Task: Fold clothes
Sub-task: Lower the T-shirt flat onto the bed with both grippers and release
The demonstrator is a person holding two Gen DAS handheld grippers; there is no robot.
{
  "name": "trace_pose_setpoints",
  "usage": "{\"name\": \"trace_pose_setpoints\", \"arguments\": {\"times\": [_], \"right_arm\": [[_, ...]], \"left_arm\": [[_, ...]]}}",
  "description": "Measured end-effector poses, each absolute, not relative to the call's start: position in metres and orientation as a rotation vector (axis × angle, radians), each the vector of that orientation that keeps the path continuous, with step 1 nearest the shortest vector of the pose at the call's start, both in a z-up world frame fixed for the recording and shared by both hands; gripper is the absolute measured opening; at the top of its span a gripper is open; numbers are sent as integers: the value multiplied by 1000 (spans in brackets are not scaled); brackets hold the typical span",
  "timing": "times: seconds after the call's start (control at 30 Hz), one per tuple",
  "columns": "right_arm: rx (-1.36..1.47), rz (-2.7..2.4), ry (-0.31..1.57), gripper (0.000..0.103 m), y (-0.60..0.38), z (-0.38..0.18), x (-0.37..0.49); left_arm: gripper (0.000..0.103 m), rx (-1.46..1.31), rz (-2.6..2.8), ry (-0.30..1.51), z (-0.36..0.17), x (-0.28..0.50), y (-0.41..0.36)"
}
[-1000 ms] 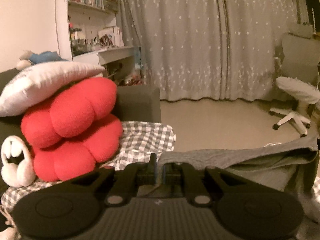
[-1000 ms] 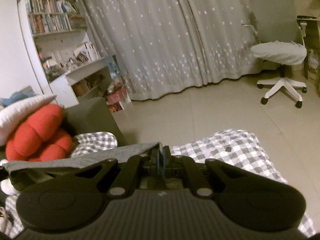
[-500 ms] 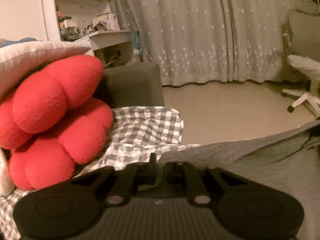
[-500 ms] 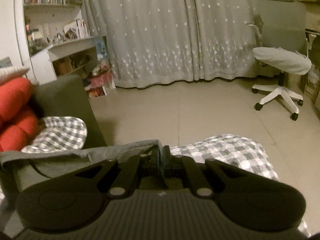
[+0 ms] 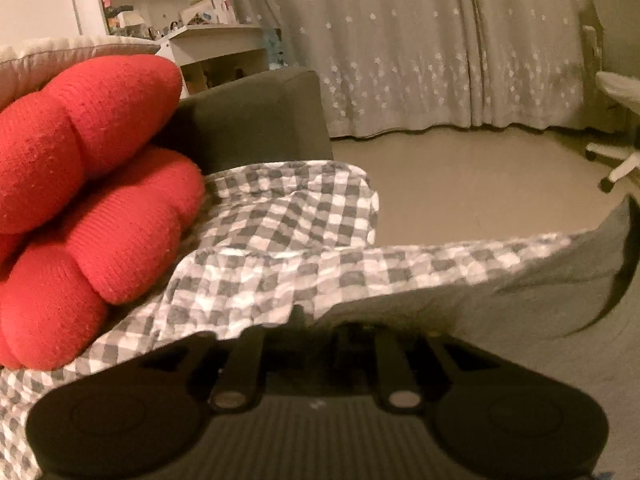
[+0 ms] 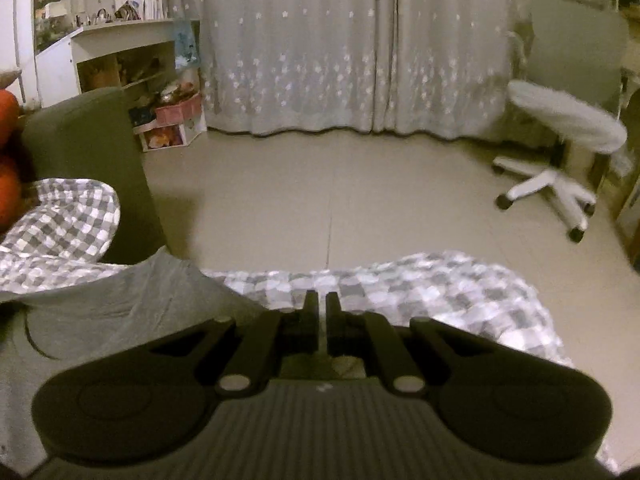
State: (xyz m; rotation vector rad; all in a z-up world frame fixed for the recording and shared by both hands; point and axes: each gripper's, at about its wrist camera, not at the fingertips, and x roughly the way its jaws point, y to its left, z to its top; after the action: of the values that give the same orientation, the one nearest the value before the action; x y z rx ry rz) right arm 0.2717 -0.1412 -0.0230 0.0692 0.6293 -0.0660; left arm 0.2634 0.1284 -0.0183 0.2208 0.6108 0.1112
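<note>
right gripper (image 6: 322, 304) jaws slightly apart, empty | left gripper (image 5: 316, 320) jaws hidden, can't tell | grey garment (image 6: 120, 304) on checked cover (image 5: 272, 248)

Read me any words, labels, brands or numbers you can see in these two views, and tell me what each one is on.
No text can be read in either view.
White shelf unit: the books and boxes on it are too small and blurred to read.
Pink storage box on the floor: markings blurred.
Black right gripper: a small pale mark on its body, not readable.
</note>
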Motion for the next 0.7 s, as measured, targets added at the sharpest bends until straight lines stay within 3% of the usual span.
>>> {"name": "trace_pose_setpoints", "arguments": {"times": [0.03,0.1,0.17,0.23,0.3,0.33,0.7], "right_arm": [[73,-61,632,13,-141,-23,271],[82,-49,641,13,-142,-21,268],[90,-38,655,13,-142,-19,265],[89,-38,664,17,-142,-16,262],[78,-48,662,42,-140,-12,256],[72,-53,651,54,-140,-10,252],[55,-17,667,55,-135,1,201]], "left_arm": [[44,224,120,610,-20,264,129],[59,231,137,610,-22,264,129],[61,237,154,609,-25,265,130],[72,240,170,609,-26,264,131],[78,228,176,609,-22,256,133],[81,222,173,614,-20,252,133],[83,80,179,694,-17,191,137]]}}
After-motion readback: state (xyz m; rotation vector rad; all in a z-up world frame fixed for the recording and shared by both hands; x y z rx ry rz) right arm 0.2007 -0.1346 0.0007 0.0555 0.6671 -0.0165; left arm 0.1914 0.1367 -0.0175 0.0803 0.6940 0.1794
